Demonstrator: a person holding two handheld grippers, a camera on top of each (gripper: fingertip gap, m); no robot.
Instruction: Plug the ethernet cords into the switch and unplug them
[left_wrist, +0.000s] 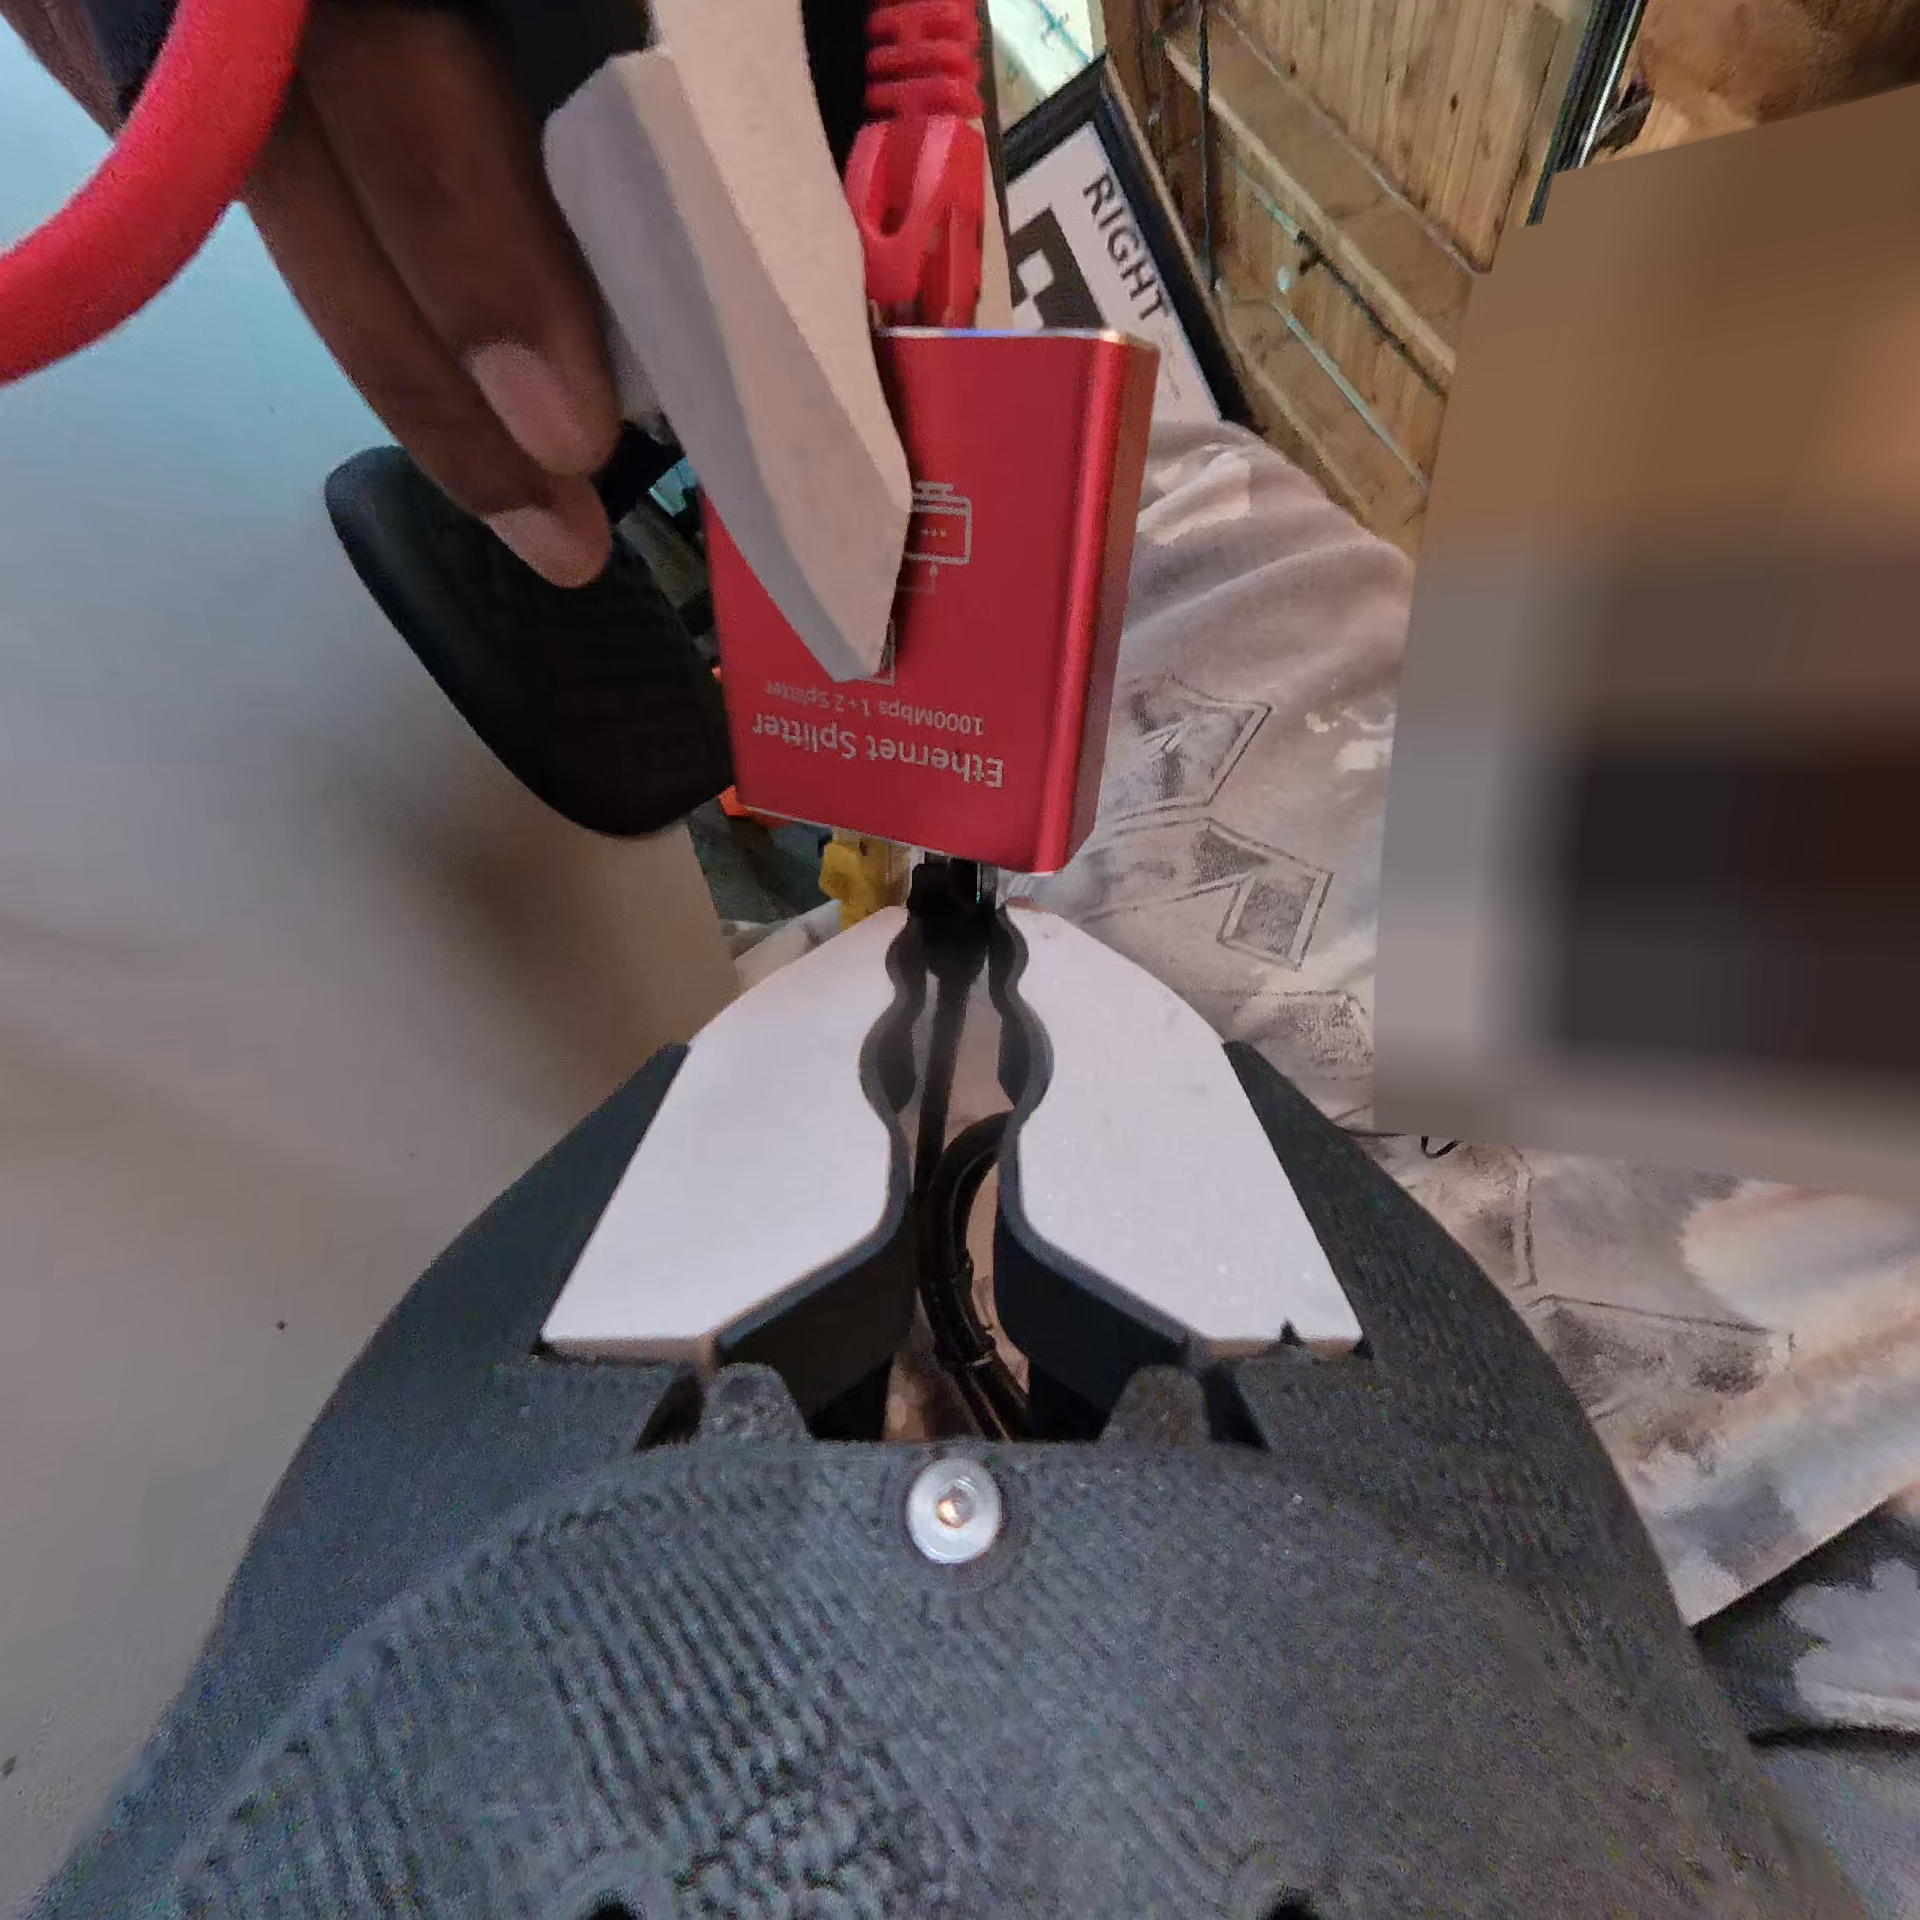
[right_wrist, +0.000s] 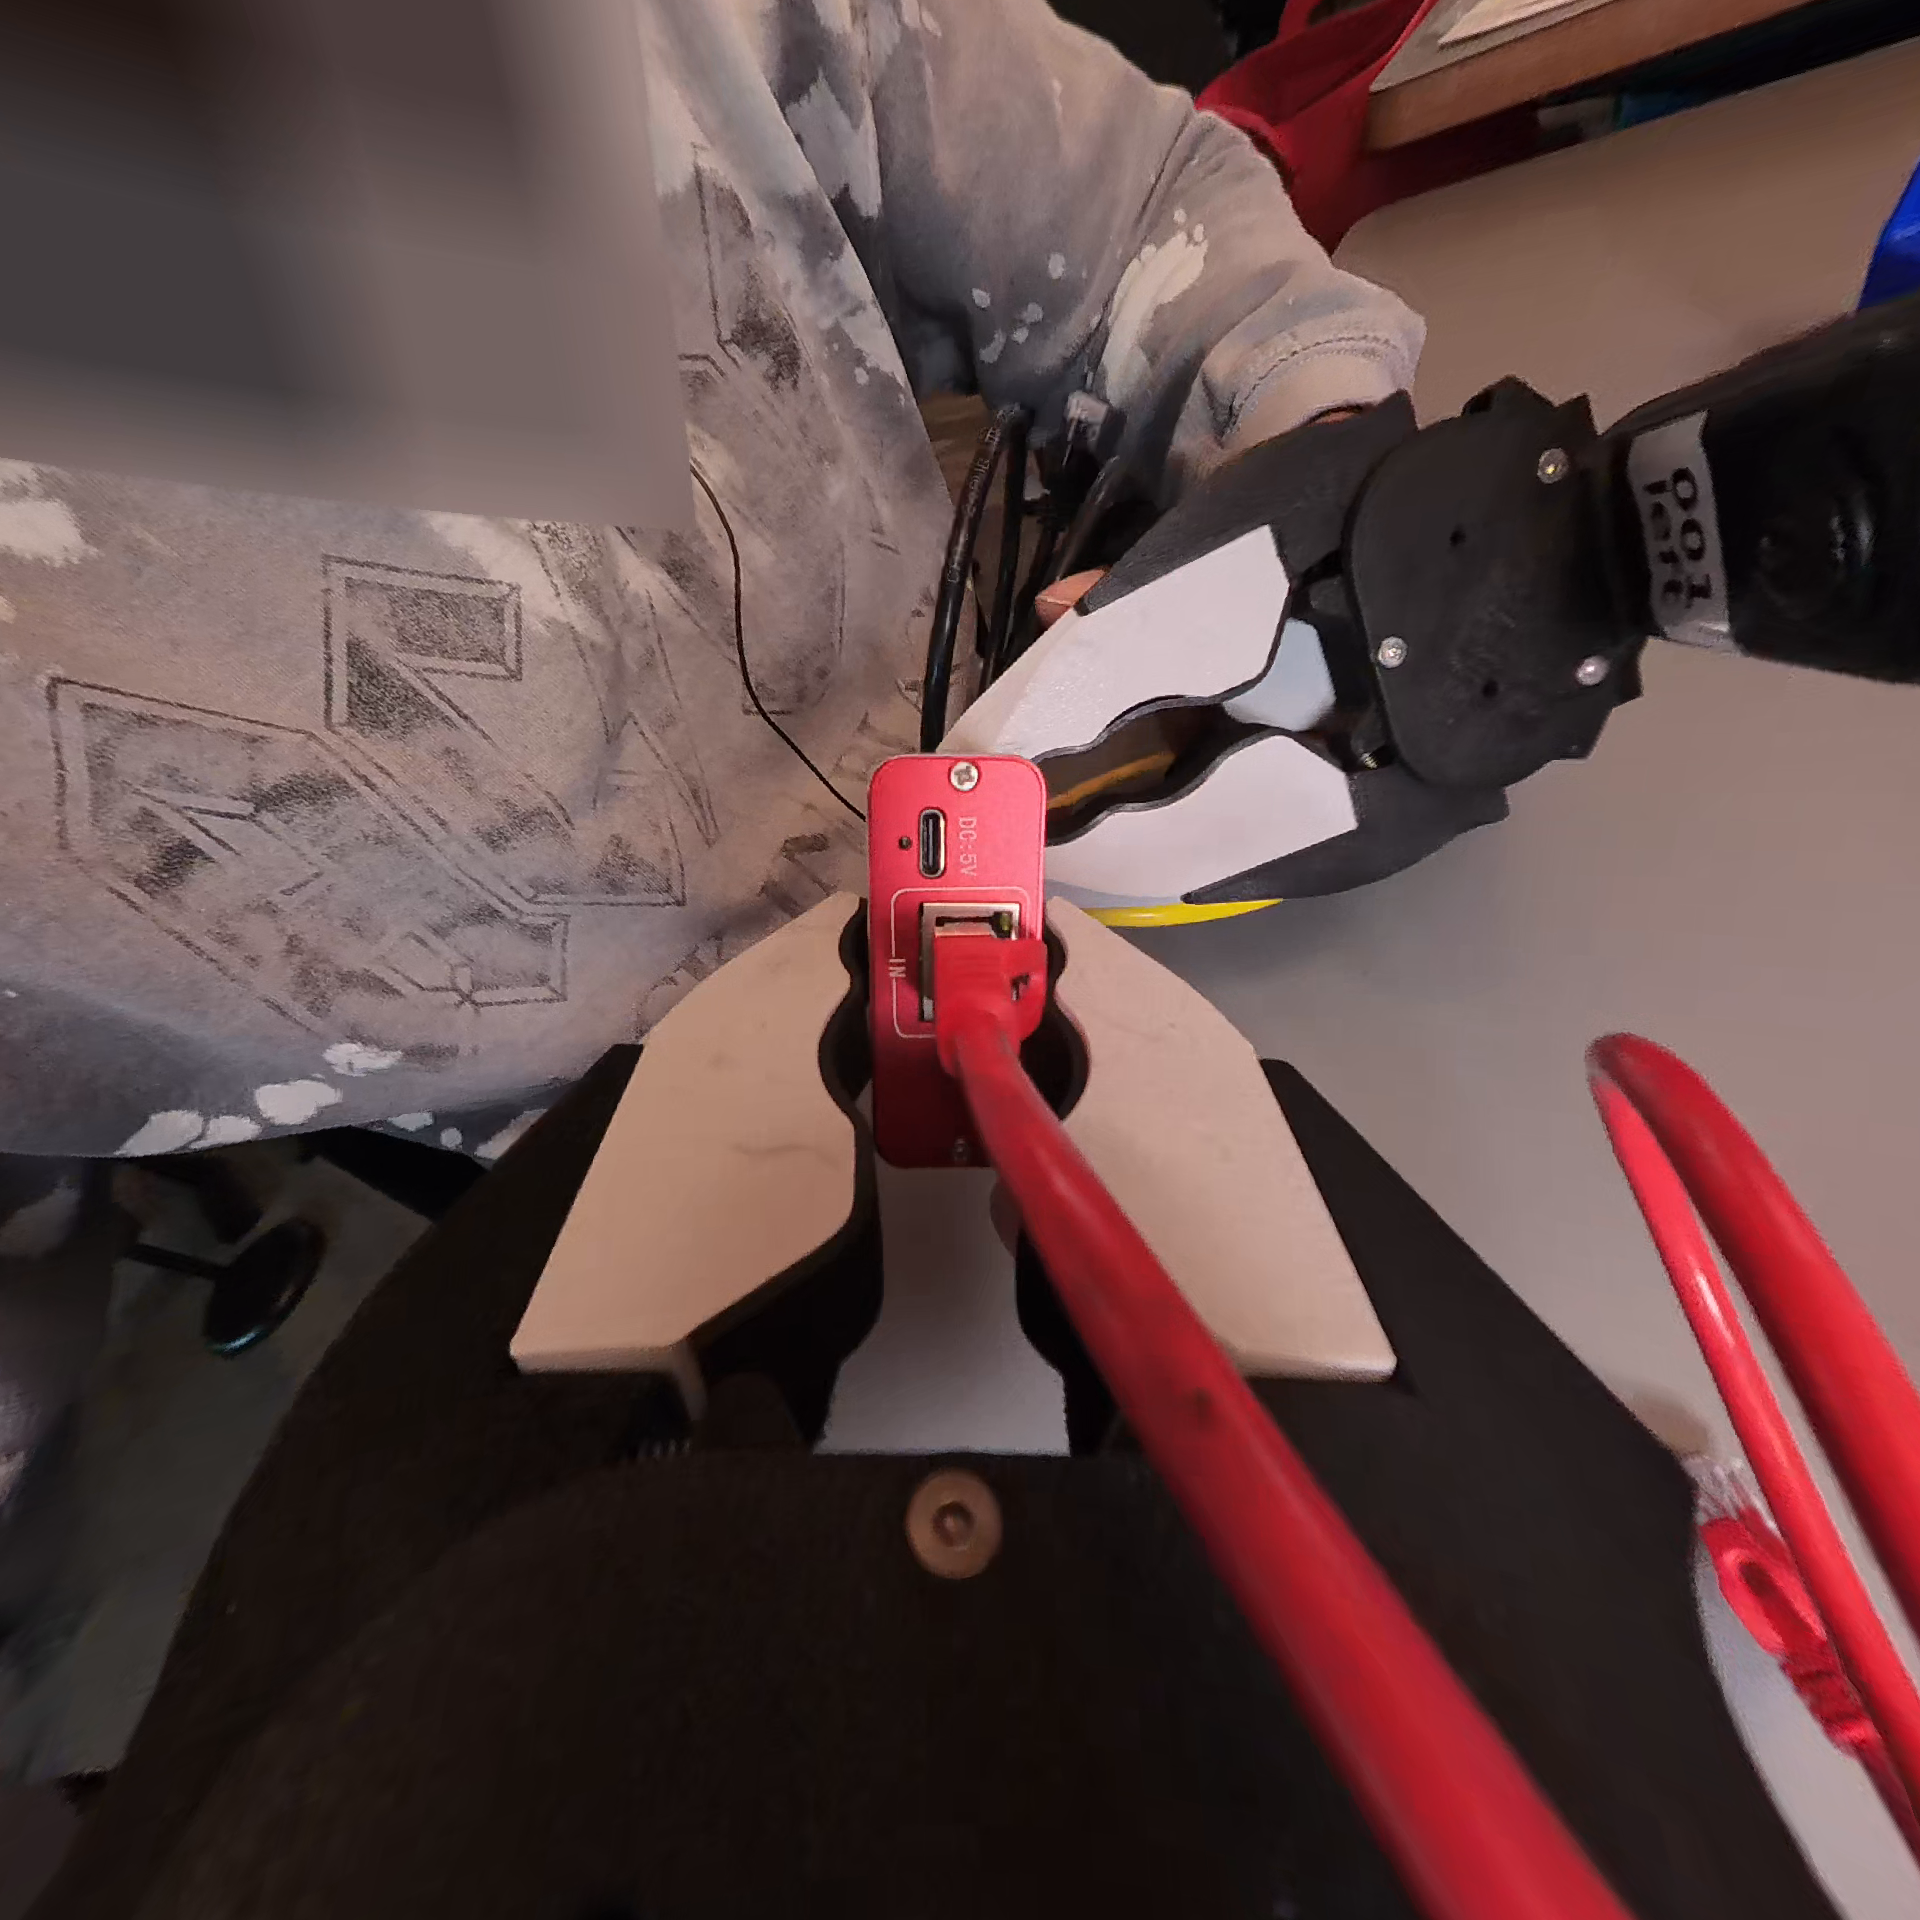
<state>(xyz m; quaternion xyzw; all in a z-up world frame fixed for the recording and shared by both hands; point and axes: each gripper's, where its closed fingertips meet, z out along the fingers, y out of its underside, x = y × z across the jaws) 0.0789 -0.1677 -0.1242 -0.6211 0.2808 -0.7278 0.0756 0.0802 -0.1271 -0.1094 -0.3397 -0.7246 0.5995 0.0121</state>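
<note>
A red metal switch (left_wrist: 966, 582) is held in the air. My right gripper (right_wrist: 956, 940) is shut on its sides; one of its white fingers (left_wrist: 748, 364) crosses the switch in the left wrist view. A red ethernet cord (right_wrist: 1195, 1351) is plugged into the switch's near port (right_wrist: 971, 935). My left gripper (left_wrist: 951, 914) is shut on the plug of a black cord (left_wrist: 940, 1049) right at the switch's opposite end. I cannot tell how deep that plug sits. The left gripper (right_wrist: 1049, 805) also shows at the right, reaching behind the switch (right_wrist: 920, 831).
A person in a grey patterned sweatshirt (right_wrist: 416, 727) sits close behind the switch. Loops of red cord (right_wrist: 1714, 1195) and a yellow cord (right_wrist: 1174, 914) lie on the grey table (right_wrist: 1662, 883). A black chair part (left_wrist: 520, 644) and wooden crate (left_wrist: 1330, 208) stand beyond.
</note>
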